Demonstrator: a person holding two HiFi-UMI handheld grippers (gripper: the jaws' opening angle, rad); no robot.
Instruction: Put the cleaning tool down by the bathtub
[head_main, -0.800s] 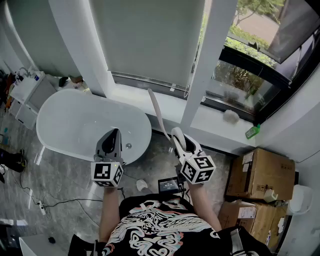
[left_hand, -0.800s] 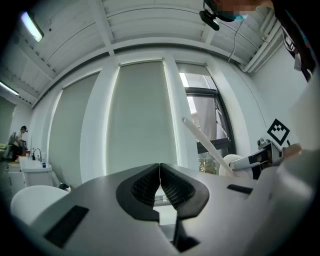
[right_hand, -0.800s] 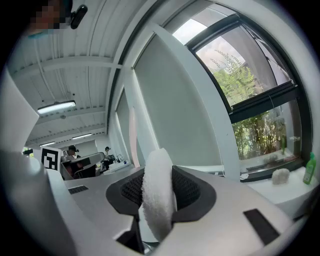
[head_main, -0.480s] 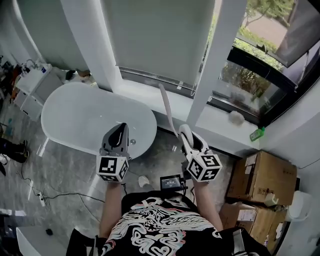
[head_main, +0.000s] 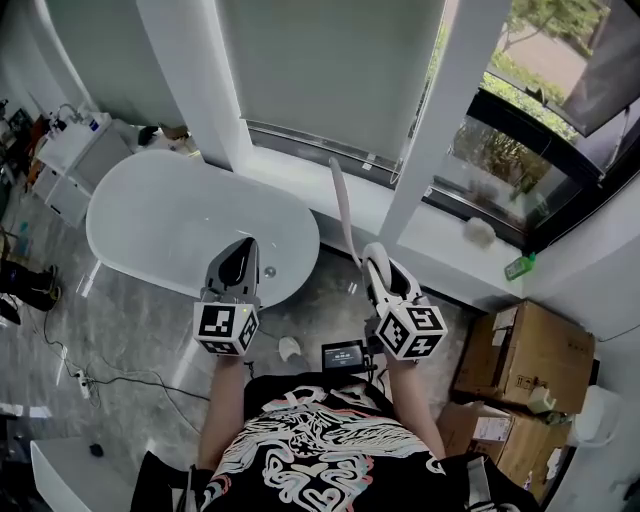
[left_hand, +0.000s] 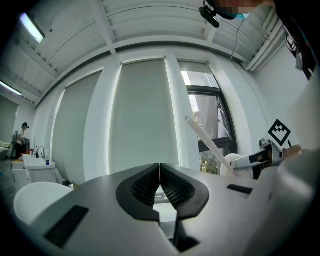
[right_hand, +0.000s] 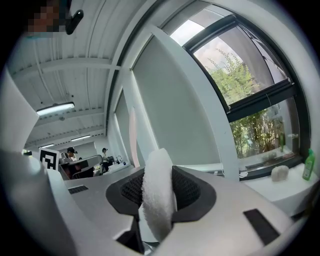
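Note:
My right gripper (head_main: 377, 264) is shut on the cleaning tool, a white brush with a fuzzy head (right_hand: 158, 192) pinched between the jaws and a long pale handle (head_main: 343, 205) sticking up and away toward the window sill. The handle (left_hand: 205, 140) also shows in the left gripper view, at right. My left gripper (head_main: 240, 258) hangs over the near end of the white oval bathtub (head_main: 160, 225), its jaws shut (left_hand: 159, 186) with nothing between them. The bathtub stands at the left, below the window.
A white window sill (head_main: 440, 245) runs behind the tub, with a pale sponge (head_main: 480, 232) and a green bottle (head_main: 519, 267) on it. Cardboard boxes (head_main: 520, 355) stand at the right. A small device (head_main: 342, 354) and a white cup (head_main: 289, 348) lie on the grey floor. Cables (head_main: 110, 378) trail at left.
The view has shifted slightly, so tub and grippers sit a little higher and further right. Both grippers keep their stance, and the right one still holds the tool.

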